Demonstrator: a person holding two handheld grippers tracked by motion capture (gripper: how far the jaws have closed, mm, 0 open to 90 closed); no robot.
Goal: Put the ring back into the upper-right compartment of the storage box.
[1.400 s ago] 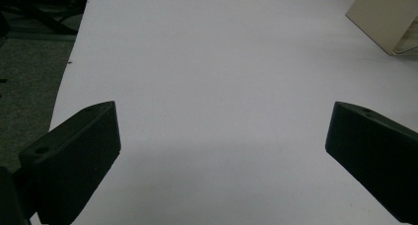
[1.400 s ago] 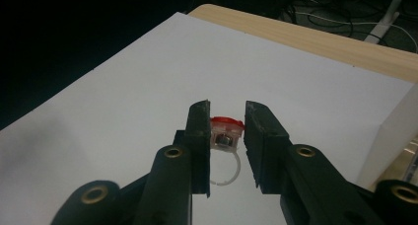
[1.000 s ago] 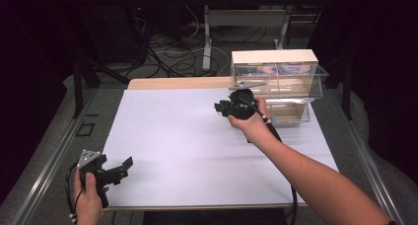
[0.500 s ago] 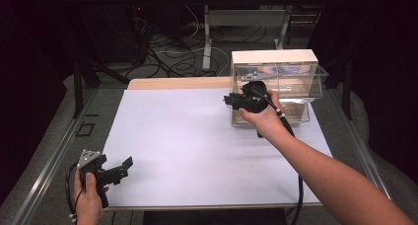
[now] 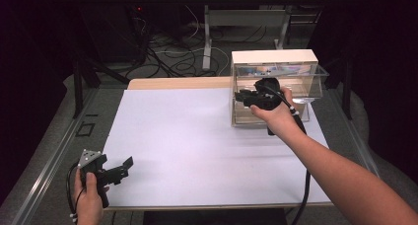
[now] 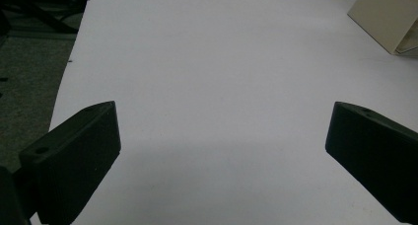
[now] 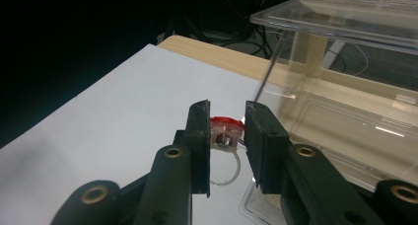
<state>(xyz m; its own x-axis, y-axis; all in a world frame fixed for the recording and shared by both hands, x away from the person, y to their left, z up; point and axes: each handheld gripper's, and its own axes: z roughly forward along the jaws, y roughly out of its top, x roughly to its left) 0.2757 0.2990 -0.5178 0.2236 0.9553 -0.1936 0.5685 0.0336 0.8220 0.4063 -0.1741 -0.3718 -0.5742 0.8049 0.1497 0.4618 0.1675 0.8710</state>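
Observation:
My right gripper (image 5: 245, 97) is held up in front of the clear plastic drawer box (image 5: 295, 77) at the far right of the white sheet (image 5: 197, 136). It is shut on a small red-topped piece (image 7: 227, 122) with a clear loop hanging below, pinched between the two pads in the right gripper view (image 7: 226, 132). The box's open clear drawer (image 7: 345, 116) lies just right of the jaws there. My left gripper (image 5: 126, 164) rests at the sheet's near left corner, jaws wide open over bare sheet (image 6: 222, 151) with nothing between them.
The box has a pale wooden top (image 5: 274, 56), and one pale corner of the box (image 6: 379, 18) shows in the left gripper view. A wooden table edge (image 5: 177, 83) runs behind the sheet. Cables (image 5: 172, 52) and stand legs lie on the dark floor beyond.
The right hand has carried the red-topped piece right, away from me and a little upward, up to the front of the clear box. The left gripper has stayed put.

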